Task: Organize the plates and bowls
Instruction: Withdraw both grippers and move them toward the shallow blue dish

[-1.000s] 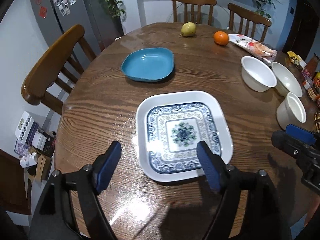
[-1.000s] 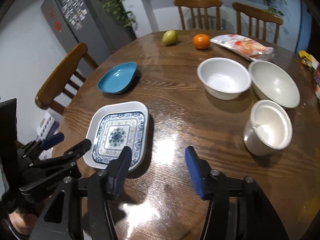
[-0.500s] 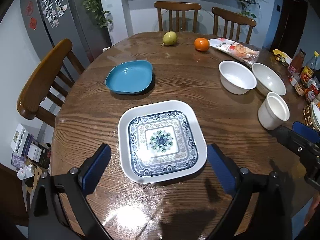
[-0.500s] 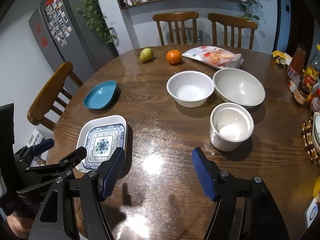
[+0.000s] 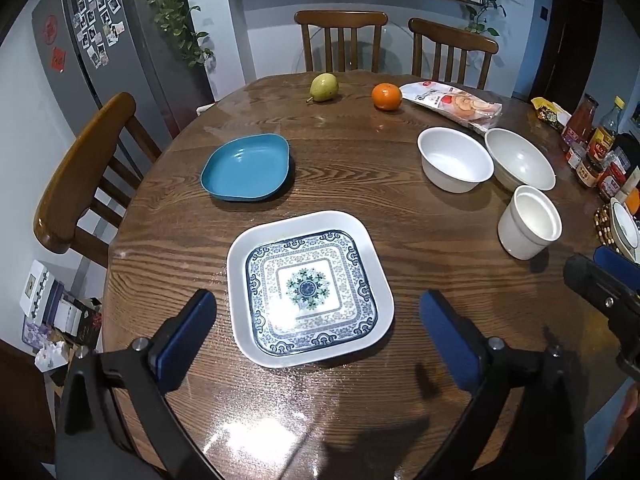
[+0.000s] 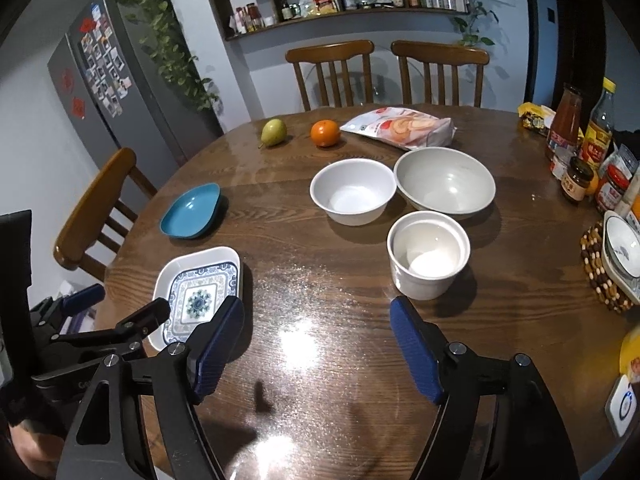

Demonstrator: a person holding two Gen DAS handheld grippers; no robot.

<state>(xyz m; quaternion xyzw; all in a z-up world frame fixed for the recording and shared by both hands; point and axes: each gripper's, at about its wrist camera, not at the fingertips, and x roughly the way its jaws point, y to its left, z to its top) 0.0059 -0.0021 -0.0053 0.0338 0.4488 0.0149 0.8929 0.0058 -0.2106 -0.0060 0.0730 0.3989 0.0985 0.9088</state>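
Note:
A square white plate with a blue pattern (image 5: 310, 286) (image 6: 198, 294) lies on the round wooden table (image 5: 360, 184), just ahead of my open, empty left gripper (image 5: 318, 332). A blue plate (image 5: 246, 168) (image 6: 192, 211) lies behind it. Two white bowls (image 5: 455, 159) (image 5: 520, 164) and a tall white bowl (image 5: 528, 227) stand at the right; they also show in the right wrist view (image 6: 352, 191) (image 6: 445, 181) (image 6: 428, 254). My right gripper (image 6: 318, 346) is open and empty above the table's front, short of the tall bowl.
A pear (image 5: 323, 87), an orange (image 5: 386, 96) and a snack bag (image 5: 456, 104) lie at the back. Bottles and jars (image 6: 580, 148) and a small bowl on a beaded mat (image 6: 618, 256) crowd the right edge. Wooden chairs (image 5: 80, 176) stand around the table.
Both grippers have pulled back and risen from the table, and both have opened wider. The plates and bowls have not moved.

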